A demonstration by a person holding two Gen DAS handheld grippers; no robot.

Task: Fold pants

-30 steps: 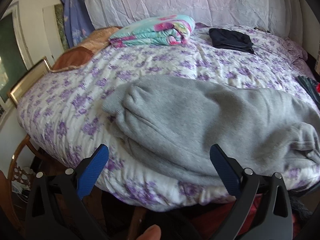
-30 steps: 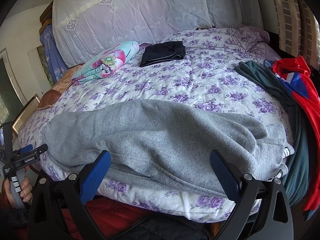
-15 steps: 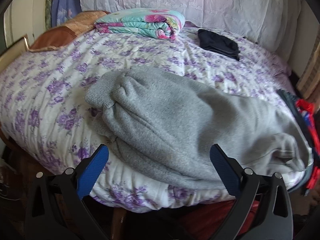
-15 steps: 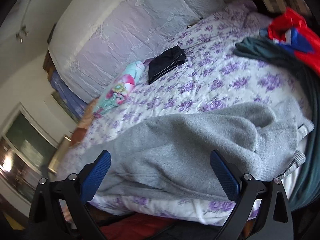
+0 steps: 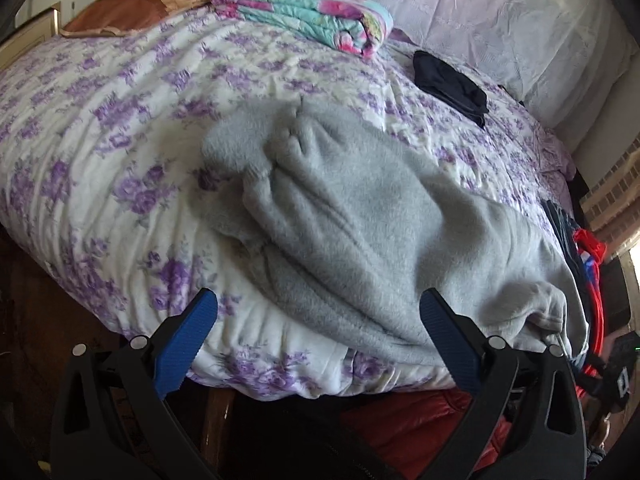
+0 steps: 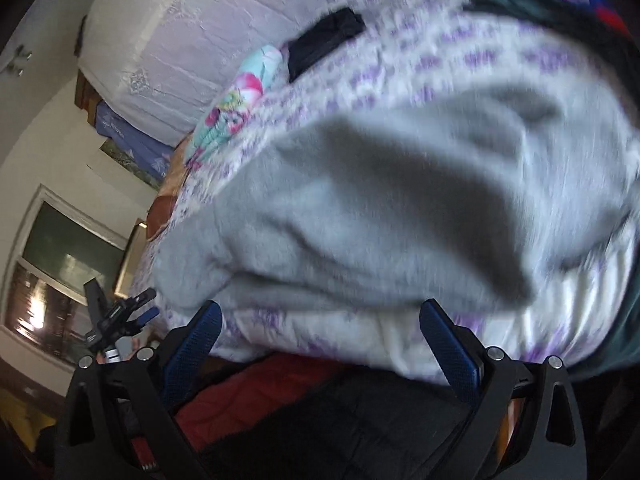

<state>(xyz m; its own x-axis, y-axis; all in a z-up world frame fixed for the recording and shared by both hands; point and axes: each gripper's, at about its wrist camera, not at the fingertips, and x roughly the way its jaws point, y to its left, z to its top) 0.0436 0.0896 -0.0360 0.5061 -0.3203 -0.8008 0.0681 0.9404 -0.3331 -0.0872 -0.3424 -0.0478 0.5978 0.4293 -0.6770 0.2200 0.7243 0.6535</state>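
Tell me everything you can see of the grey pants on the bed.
The grey pants are thick, fleecy sweatpants as they look, lying lengthwise along the near edge of the floral bedspread. The legs are laid one over the other, with ribbed cuffs bunched at one end and the waist end rumpled at the other, beside a pile of dark and red clothes. Long soft creases run along the fabric. Neither the left tool nor the right tool touches them; both are open.

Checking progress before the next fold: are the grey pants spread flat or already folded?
Folded at least once: the grey pants lie doubled lengthwise, one leg stacked on the other, cuffs together at the left, on the floral bedspread. Neither tool holds them.
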